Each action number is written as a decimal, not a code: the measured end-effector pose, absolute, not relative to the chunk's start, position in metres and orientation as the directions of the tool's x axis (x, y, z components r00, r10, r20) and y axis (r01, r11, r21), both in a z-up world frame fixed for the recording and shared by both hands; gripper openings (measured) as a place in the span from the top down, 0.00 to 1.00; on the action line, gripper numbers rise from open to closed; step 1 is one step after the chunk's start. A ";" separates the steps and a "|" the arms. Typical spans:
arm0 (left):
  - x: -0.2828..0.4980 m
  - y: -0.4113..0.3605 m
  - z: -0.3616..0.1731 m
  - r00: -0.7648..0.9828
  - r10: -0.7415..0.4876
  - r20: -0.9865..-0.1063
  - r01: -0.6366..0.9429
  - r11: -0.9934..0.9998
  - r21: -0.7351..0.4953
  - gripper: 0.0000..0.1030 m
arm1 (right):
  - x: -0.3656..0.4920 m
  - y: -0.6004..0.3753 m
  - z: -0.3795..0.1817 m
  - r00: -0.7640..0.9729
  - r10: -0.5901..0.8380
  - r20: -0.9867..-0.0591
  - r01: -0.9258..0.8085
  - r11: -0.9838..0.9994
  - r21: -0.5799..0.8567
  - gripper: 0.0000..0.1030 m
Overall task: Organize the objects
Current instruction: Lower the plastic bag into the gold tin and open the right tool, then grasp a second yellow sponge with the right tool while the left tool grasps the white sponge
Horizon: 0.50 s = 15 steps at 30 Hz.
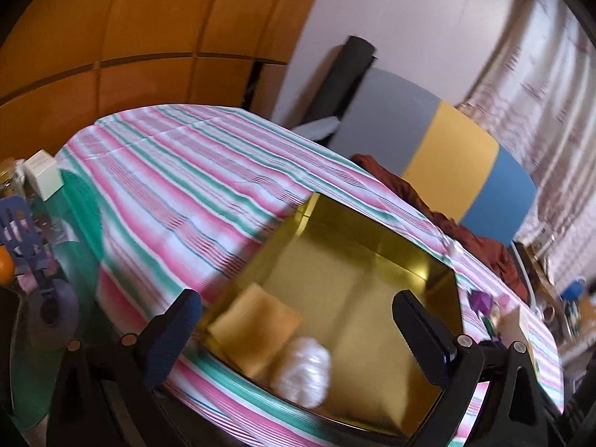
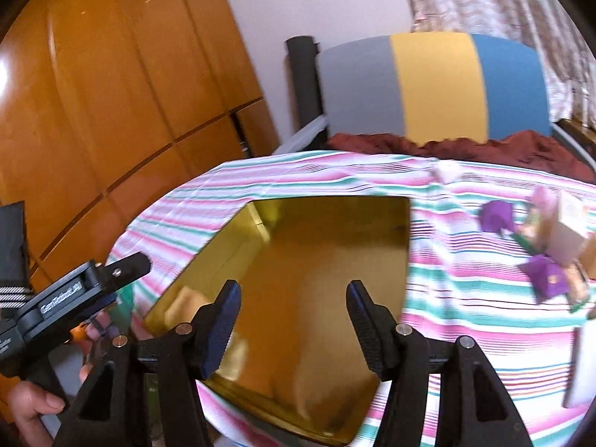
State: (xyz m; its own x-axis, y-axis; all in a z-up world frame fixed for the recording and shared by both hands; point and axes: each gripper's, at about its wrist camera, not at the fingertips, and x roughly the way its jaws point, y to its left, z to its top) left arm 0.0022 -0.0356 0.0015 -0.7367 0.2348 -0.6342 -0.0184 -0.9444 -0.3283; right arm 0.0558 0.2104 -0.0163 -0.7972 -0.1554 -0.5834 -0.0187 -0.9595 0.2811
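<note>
A shiny gold tray [image 1: 372, 238] lies on the striped cloth. It also shows in the right wrist view [image 2: 335, 205]. In it lie a yellow block [image 1: 257, 324] and a white crinkled bundle [image 1: 303, 372]. My left gripper [image 1: 298, 316] is open and empty, just above the tray's near edge. My right gripper [image 2: 294, 298] is open and empty, above the tray's near part. Purple objects [image 2: 497, 216] and a pale box [image 2: 566, 231] sit on the cloth to the right of the tray. The left gripper's body [image 2: 74, 294] shows at the left of the right wrist view.
The table wears a pink, green and white striped cloth [image 1: 178, 171]. At its left end lie a white box [image 1: 43, 178], a blue slotted spatula [image 1: 22, 238] and an orange [image 1: 5, 264]. A wooden wardrobe [image 2: 111, 93] and a grey-yellow-blue headboard [image 2: 436, 85] stand behind.
</note>
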 end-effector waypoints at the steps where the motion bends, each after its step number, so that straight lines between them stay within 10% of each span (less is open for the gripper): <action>1: 0.004 -0.031 0.002 -0.733 0.245 -0.634 -0.033 -0.944 -0.327 0.00 | 0.060 0.221 -0.017 -0.798 -0.134 -0.587 -0.045 -0.959 0.281 0.42; 15: 0.034 0.077 0.009 -0.617 0.446 -0.649 -0.326 -0.895 -0.304 0.00 | 0.142 0.344 -0.040 -0.743 0.182 -0.645 -0.381 -0.906 0.183 0.42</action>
State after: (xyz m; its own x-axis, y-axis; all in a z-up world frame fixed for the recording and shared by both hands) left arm 0.0341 0.0768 0.0088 -0.6165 0.4456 -0.6491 -0.3262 -0.8949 -0.3045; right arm 0.1419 0.3445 -0.0399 -0.7426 0.1821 -0.6446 -0.3812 -0.9062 0.1831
